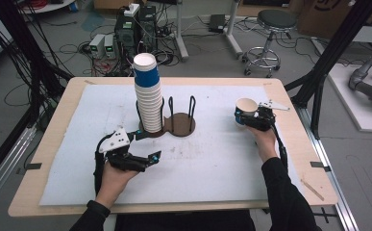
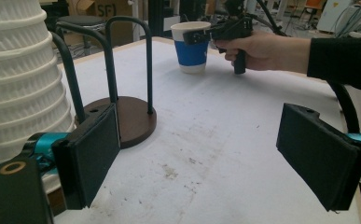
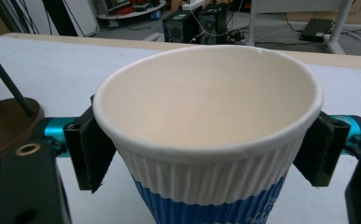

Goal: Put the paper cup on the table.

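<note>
Right of the cup holder (image 1: 173, 126), the right gripper (image 1: 251, 117) is clamping a single paper cup (image 1: 245, 109) upright, apparently setting it down, while the left gripper (image 1: 145, 155) is waiting open-jawed beside the holder.

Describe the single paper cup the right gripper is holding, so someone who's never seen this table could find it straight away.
Start at the white mat on the wooden table. Left of its centre a tall stack of cups rises from a brown holder; look right of that, to the right gripper. Between its jaws stands the single cup, white ribbed top, blue band, alone and upright rather than stacked.
</note>
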Available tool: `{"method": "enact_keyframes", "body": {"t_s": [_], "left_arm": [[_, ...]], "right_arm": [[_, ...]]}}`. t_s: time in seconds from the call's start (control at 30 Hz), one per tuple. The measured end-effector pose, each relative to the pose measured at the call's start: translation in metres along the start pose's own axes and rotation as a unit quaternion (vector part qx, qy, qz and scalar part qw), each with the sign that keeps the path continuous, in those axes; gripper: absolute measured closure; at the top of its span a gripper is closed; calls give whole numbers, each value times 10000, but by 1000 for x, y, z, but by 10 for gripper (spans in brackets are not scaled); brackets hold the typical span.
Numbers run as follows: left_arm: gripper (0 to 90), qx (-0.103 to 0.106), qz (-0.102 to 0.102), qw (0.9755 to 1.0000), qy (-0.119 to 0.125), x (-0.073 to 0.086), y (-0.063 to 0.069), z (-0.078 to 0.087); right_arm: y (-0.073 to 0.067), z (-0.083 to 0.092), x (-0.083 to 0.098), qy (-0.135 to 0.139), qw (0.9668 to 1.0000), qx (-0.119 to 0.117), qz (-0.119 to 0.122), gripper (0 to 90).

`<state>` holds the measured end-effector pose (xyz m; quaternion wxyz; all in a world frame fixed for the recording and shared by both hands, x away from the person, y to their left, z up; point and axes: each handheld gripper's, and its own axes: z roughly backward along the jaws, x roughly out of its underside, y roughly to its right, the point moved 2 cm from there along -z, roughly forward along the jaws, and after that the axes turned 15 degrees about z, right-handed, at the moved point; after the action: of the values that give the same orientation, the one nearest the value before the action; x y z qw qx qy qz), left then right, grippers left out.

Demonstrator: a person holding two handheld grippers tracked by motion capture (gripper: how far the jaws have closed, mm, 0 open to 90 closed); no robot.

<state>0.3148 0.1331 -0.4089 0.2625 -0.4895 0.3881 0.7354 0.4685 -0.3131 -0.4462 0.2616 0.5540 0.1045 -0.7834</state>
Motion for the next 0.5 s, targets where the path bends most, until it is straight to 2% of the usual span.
{"method": "enact_keyframes", "body": {"t_s": [0.4,0.5], "left_arm": [[134,-1,-26,10000,-33,0,1,-2],[134,7,-9,10000,-50,1,1,-3]], "right_arm": [[-2,6,5,-233,9994,145,216,182],[-2,6,5,-255,9994,128,207,180]]}}
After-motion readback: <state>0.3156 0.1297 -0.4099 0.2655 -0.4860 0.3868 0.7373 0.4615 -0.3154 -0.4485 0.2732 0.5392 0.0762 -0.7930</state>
